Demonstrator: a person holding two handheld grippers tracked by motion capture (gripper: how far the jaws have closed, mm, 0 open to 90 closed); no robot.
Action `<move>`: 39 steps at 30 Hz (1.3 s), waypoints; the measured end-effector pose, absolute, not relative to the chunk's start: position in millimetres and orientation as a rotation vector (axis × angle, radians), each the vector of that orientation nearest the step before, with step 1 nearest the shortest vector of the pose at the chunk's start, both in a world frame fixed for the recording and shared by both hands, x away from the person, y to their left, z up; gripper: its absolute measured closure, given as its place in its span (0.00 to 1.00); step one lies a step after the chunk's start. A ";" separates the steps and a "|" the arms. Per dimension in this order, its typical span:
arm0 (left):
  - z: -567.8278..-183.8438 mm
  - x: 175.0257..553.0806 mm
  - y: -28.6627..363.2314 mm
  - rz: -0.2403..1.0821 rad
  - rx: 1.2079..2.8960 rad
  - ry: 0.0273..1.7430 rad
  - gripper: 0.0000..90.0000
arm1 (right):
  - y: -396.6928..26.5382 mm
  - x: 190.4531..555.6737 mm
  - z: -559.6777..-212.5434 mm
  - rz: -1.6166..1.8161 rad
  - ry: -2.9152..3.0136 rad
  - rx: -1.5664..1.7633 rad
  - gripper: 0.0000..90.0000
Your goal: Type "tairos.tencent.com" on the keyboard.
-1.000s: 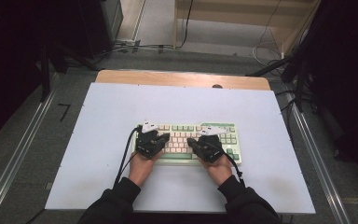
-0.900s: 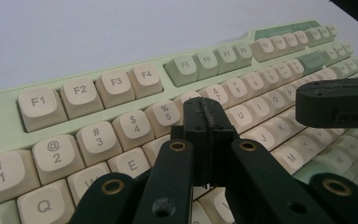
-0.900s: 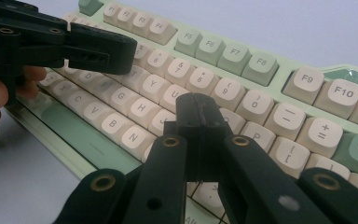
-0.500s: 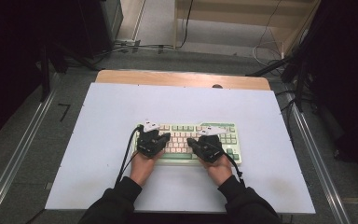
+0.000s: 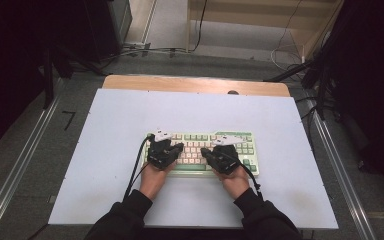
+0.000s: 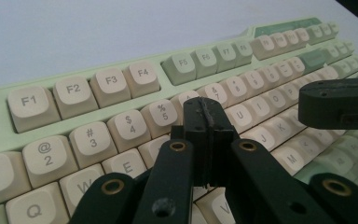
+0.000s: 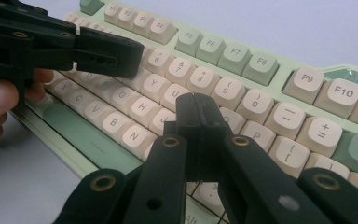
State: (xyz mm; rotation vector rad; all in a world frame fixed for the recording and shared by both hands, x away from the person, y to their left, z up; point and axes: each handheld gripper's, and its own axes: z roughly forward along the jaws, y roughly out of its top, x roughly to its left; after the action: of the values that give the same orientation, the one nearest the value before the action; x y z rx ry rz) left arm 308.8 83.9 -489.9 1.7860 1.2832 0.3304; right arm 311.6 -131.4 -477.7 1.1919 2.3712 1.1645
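High view: pale green keyboard (image 5: 200,150) flat on white worktop (image 5: 105,150), near person's edge, long axis running left-right, function row on far side. Left gripper (image 5: 179,148) & right gripper (image 5: 205,151) over keys, tips pointing inward.

Left gripper view: jaws pressed together, nothing between, above number row near 6 key (image 6: 179,100).

Right gripper view: jaws likewise closed, empty, over letter keys by P key (image 7: 256,135).
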 end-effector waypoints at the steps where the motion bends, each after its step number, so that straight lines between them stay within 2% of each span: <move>1: -489.1 308.3 84.3 0.330 1.782 1.282 1.00 | -131.5 311.5 -477.7 1.164 2.372 1.191 0.97; 23: -485.8 298.7 111.8 0.367 1.744 1.325 1.00 | -132.6 310.7 -477.0 1.167 2.369 1.189 0.97; 39: -491.1 301.2 113.8 0.381 1.750 1.352 1.00 | -131.7 310.6 -477.8 1.170 2.372 1.185 0.97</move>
State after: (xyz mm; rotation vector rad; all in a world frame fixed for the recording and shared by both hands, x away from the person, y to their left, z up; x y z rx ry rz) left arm 301.2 113.8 -491.1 1.7504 1.3519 0.3812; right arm 310.6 -131.7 -477.8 1.1848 2.3724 1.1695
